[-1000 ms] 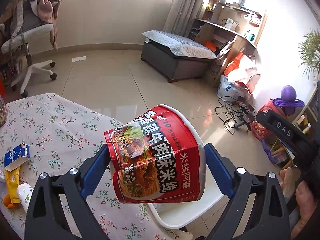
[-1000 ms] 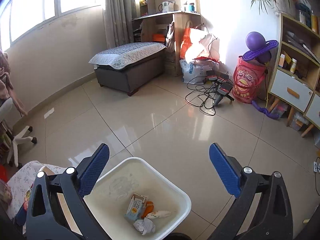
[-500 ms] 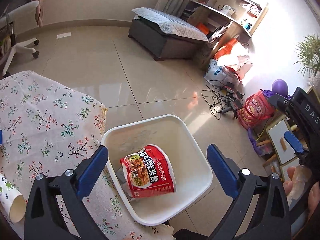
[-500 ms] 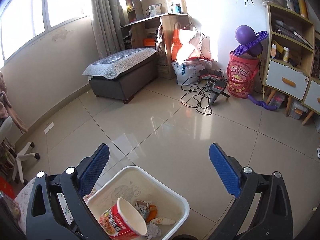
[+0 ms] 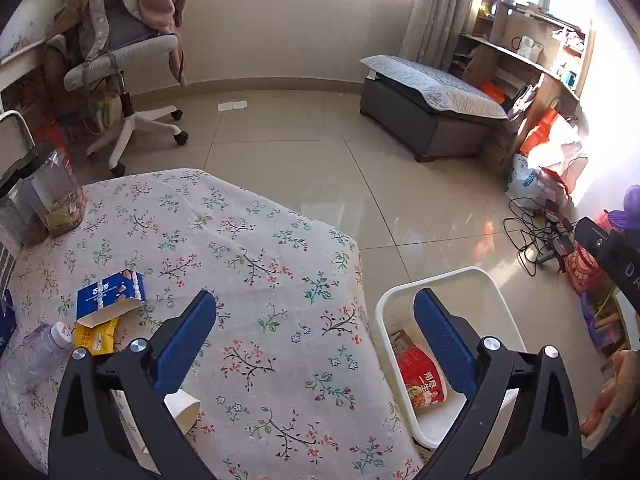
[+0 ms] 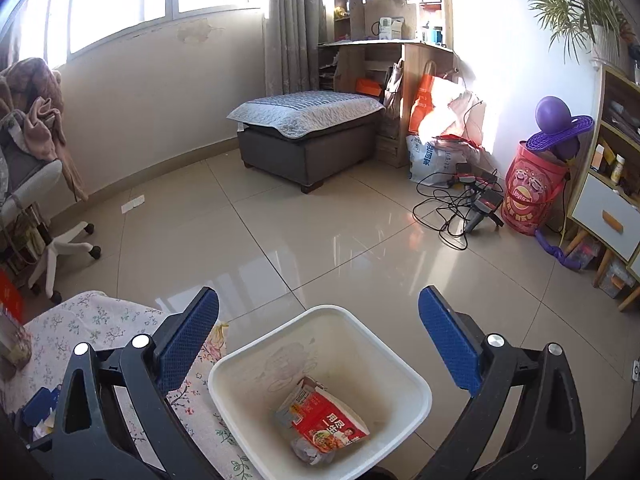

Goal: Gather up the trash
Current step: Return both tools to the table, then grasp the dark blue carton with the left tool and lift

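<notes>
A white trash bin (image 5: 440, 280) stands on the floor at the table's right edge; it also shows in the right wrist view (image 6: 320, 316). A red instant-noodle cup (image 5: 422, 376) lies inside it on other scraps, also seen in the right wrist view (image 6: 326, 426). My left gripper (image 5: 316, 344) is open and empty above the table's edge. My right gripper (image 6: 318, 344) is open and empty above the bin. On the floral tablecloth (image 5: 256, 248) lie a blue carton (image 5: 110, 292), a yellow wrapper (image 5: 94, 338), a clear plastic bottle (image 5: 32, 354) and a white paper cup (image 5: 182, 410).
A clear jar (image 5: 48, 200) stands at the table's far left. An office chair (image 5: 128, 80) with clothes, a grey ottoman (image 5: 428, 120), tangled cables (image 6: 460, 208) and a red Lay's tub (image 6: 532, 192) are on the tiled floor.
The left gripper opened and let the noodle cup drop into the bin. It has since swung left, back over the table. The right gripper stayed open above the bin.
</notes>
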The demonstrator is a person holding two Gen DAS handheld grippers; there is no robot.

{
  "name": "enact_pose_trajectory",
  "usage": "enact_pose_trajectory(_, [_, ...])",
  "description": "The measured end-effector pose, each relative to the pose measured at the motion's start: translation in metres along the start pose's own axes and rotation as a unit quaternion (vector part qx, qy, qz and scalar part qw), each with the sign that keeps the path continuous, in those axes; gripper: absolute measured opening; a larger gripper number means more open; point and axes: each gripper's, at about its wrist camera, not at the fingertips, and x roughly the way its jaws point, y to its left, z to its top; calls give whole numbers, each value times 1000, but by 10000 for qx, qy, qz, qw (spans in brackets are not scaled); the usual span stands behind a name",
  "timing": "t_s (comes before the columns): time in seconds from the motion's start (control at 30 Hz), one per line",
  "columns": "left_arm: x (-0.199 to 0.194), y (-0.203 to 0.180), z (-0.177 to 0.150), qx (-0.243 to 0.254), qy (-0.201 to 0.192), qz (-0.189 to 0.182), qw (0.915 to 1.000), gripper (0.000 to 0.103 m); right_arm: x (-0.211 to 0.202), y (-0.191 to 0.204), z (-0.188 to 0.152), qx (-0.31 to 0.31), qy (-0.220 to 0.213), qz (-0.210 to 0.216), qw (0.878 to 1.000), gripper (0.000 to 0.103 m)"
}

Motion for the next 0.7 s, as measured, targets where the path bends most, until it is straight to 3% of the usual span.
enact_pose_trajectory(0.43, [-23,127,-14,-667,-25,1062,9921,96,-19,128,-41,-1369,270,1018,9850,96])
enact_pose_trajectory(0.7, [-29,212,-34,-702,250,1837,9802,96,-35,200,-78,-2150,547,1895,9565,96])
